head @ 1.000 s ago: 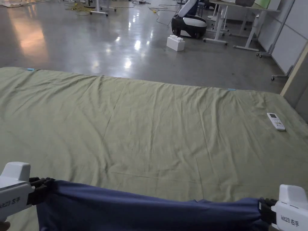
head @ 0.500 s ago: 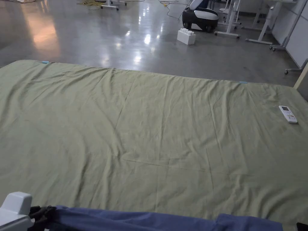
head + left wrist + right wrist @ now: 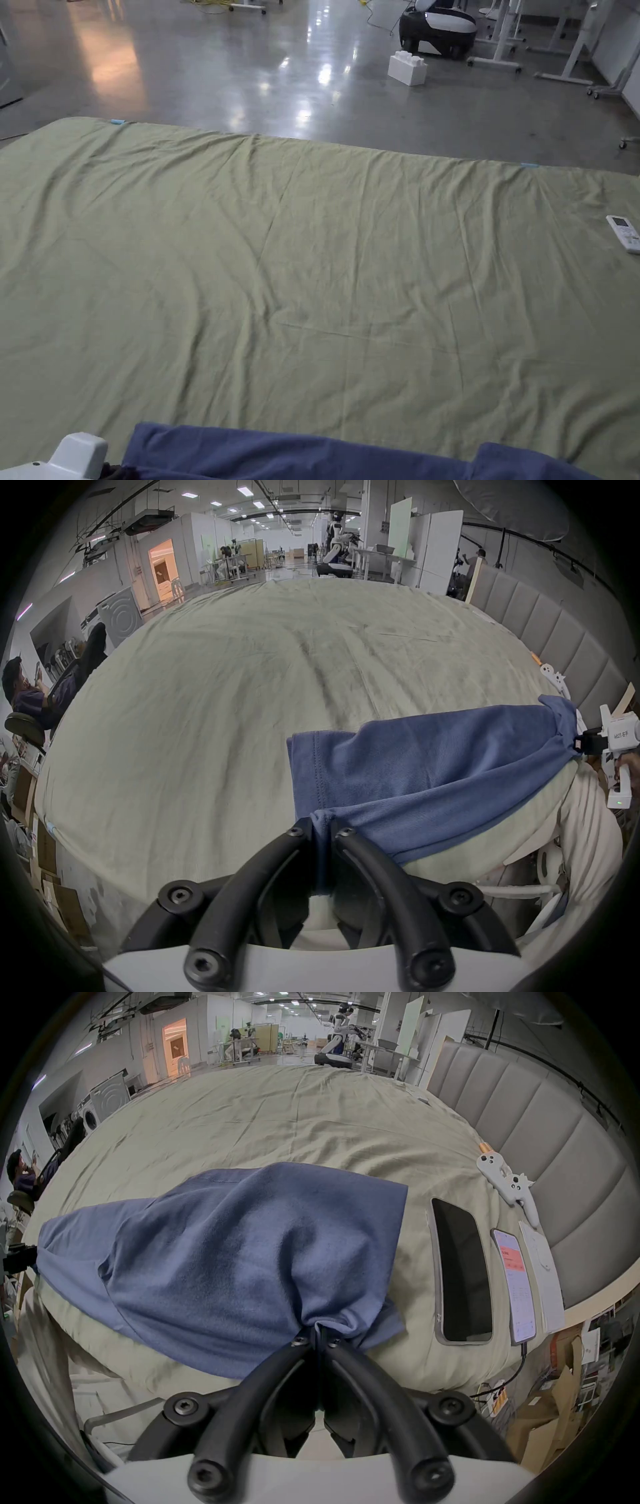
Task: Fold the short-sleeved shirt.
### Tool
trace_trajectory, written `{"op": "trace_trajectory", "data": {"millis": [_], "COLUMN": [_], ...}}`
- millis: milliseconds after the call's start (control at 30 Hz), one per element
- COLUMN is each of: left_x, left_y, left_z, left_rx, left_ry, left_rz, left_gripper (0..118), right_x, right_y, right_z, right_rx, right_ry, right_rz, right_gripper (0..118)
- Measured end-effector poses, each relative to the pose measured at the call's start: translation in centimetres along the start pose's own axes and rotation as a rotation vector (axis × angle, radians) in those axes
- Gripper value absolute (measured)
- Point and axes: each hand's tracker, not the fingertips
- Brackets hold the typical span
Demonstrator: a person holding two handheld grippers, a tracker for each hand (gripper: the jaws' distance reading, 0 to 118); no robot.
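Head view tilts and pans, so the whole scene shifts; that is camera motion. Real change: blue shirt point(image 3: 300, 453) now sits lower toward the near edge of the green sheet point(image 3: 325, 262), its top edge flatter and slacker than 1.0 s ago, when it was stretched between the two tools higher up. Left gripper point(image 3: 320, 830) drops to the bottom-left corner of the head view, just its white top showing. Right gripper point(image 3: 320, 1333), visible at bottom right 1.0 s ago, is out of the head view now.
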Motion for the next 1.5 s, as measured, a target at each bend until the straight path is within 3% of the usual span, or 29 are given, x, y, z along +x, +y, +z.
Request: {"op": "trace_trajectory", "data": {"millis": [67,100,167,200,233,567,667,700,767,800,900,933,1000,1267,1500], "left_x": [-0.1,-0.3,-0.6,-0.7,-0.6,5.4,8.0,8.8,10.2,10.8,12.1,12.3,12.8,11.1,4.4], "left_y": [0.4,0.8,1.6,2.2,2.9,10.5,12.1,12.6,13.4,13.8,14.4,14.5,14.6,14.4,11.9], "left_z": [0.4,0.6,1.6,2.0,2.4,4.7,5.9,6.3,7.0,7.2,7.8,8.0,8.3,9.1,8.9], "left_rx": [-0.001,-0.001,0.021,0.056,0.093,0.484,0.621,0.661,0.720,0.748,0.787,0.794,0.821,0.786,0.633], "left_ry": [0.026,0.033,0.035,0.032,0.033,0.068,0.101,0.109,0.134,0.154,0.167,0.164,0.188,0.174,0.145], "left_rz": [0.001,0.005,0.026,0.043,0.055,0.089,0.092,0.098,0.096,0.088,0.081,0.079,0.073,0.083,0.127], "left_gripper": [49,53,57,67,72,71,63,54,30,20,5,5,1,1,1], "right_x": [-0.2,-0.3,-0.5,-0.6,-0.7,-6.0,-7.8,-8.4,-9.3,-9.6,-10.1,-10.1,-10.5,-10.2,-10.3], "right_y": [0.2,0.4,1.2,1.7,2.2,9.3,11.1,11.5,12.5,12.9,13.6,13.7,13.9,13.9,14.0], "right_z": [0.7,1.4,2.6,3.2,4.0,8.5,9.2,9.4,9.8,9.9,10.0,9.9,10.0,10.5,10.4], "right_rx": [0.014,0.020,0.052,0.095,0.153,0.687,0.819,0.852,0.908,0.927,0.943,0.944,0.967,0.993,0.972], "right_ry": [-0.024,-0.048,-0.109,-0.115,-0.110,-0.067,-0.081,-0.080,-0.086,-0.097,-0.063,-0.039,-0.079,-0.096,-0.076], "right_rz": [0.015,0.022,0.028,0.022,0.015,-0.112,-0.119,-0.121,-0.102,-0.106,-0.121,-0.144,-0.144,-0.129,-0.113], "right_gripper": [53,68,75,88,94,94,81,69,26,16,7,4,1,1,1]}}
